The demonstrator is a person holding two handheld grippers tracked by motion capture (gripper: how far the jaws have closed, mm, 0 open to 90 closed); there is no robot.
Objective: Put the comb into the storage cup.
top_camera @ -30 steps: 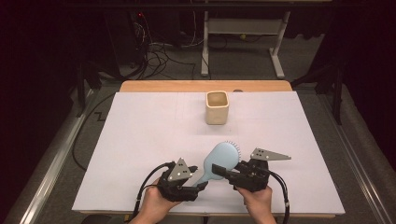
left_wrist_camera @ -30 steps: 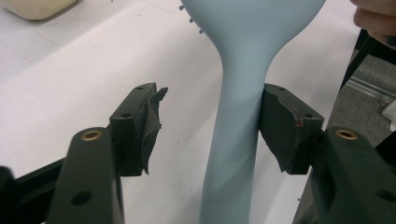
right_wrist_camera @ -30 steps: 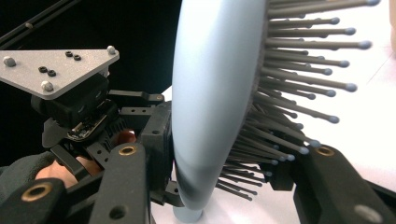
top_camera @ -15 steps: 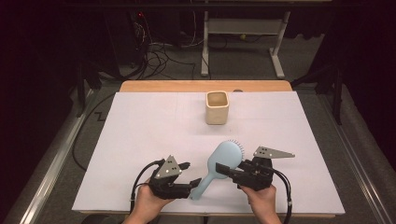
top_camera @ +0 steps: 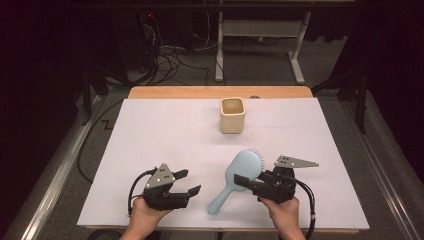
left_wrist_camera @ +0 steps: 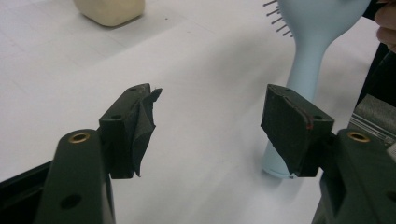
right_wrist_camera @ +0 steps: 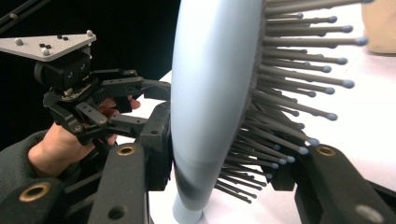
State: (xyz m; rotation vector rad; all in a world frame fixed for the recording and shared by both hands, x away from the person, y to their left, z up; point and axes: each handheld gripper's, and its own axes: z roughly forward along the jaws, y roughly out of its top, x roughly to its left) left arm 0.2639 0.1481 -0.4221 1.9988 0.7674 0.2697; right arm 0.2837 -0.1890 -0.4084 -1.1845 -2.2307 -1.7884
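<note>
Hairbrush [top_camera: 239,179], light blue, sits low on the white sheet [top_camera: 150,135] near the person's edge of the table, its oval head clamped by the right gripper [top_camera: 241,181] and its handle slanting down toward the front edge, the handle tip just above or on the sheet. In the right gripper view the head stands edge-on between the two black jaws: one pad presses the smooth back, the other pushes in among the bristles [right_wrist_camera: 289,93], so the grip is tight on the head near the neck. The right hand [top_camera: 283,212] comes in from the bottom edge, gripper lying roughly level and pointing left across the table.

The left gripper [top_camera: 187,182] is held low over the sheet to the left of the handle, clear of it, pointing right toward the brush. Its jaws have just been opening and stand wide apart with nothing between them; in the left gripper view bare sheet shows in the gap and the handle [left_wrist_camera: 299,88] lies beyond the right-hand pad. The left hand [top_camera: 145,215] grips it from below.

A cream square cup [top_camera: 232,115] stands upright toward the far edge, well apart from both grippers. Broad open sheet lies between cup and brush and off to the left; the front edge is close under both hands.
</note>
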